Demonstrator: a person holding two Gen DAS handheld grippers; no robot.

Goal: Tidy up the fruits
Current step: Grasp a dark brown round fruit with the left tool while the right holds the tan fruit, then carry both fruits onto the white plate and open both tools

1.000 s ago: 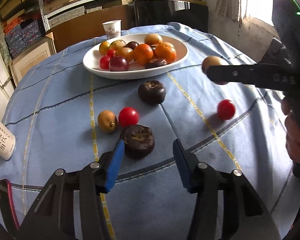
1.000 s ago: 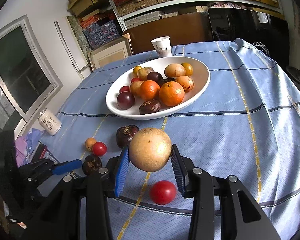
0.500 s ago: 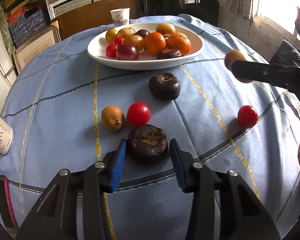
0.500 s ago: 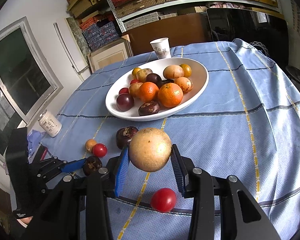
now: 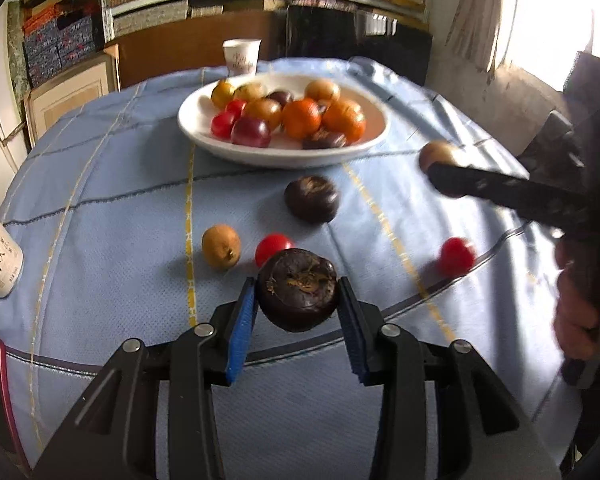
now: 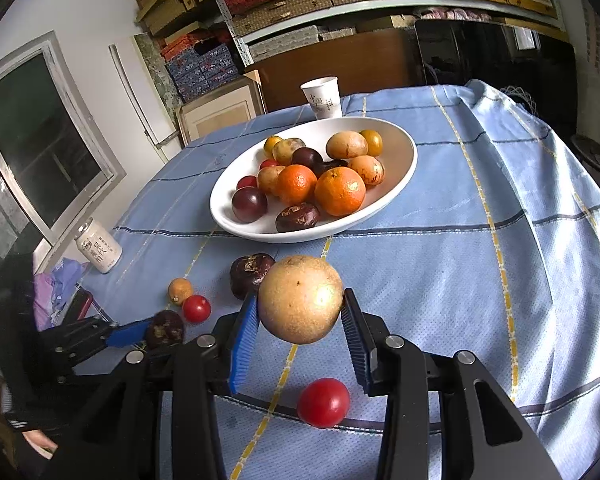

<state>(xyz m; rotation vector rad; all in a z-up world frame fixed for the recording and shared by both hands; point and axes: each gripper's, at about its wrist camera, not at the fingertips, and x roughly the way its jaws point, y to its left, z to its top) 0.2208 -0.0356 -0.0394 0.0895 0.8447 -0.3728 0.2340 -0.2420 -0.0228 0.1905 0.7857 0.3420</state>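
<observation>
Change since a second earlier: left gripper (image 5: 298, 298) had closed its spread jaws onto the dark wrinkled fruit (image 5: 298, 290) and tipped it just clear of the cloth.
Left gripper: pinching that fruit between both blue pads.
Right gripper (image 6: 300, 312): unmoved, clamped on the tan round fruit (image 6: 300, 298), held above the tabletop (image 6: 460, 280).
White bowl (image 5: 284, 156): well ahead of both grippers, already heaped.
Loose fruit: second dark fruit (image 5: 312, 199) ahead of the left gripper; red tomato (image 5: 272, 246) and small orange fruit (image 5: 221, 246) ahead-left; another tomato (image 6: 323, 402) under the right gripper.
Doing it well: probably lift higher before carrying forward, clear the rim, and release onto a bare patch so nothing rolls out.
</observation>
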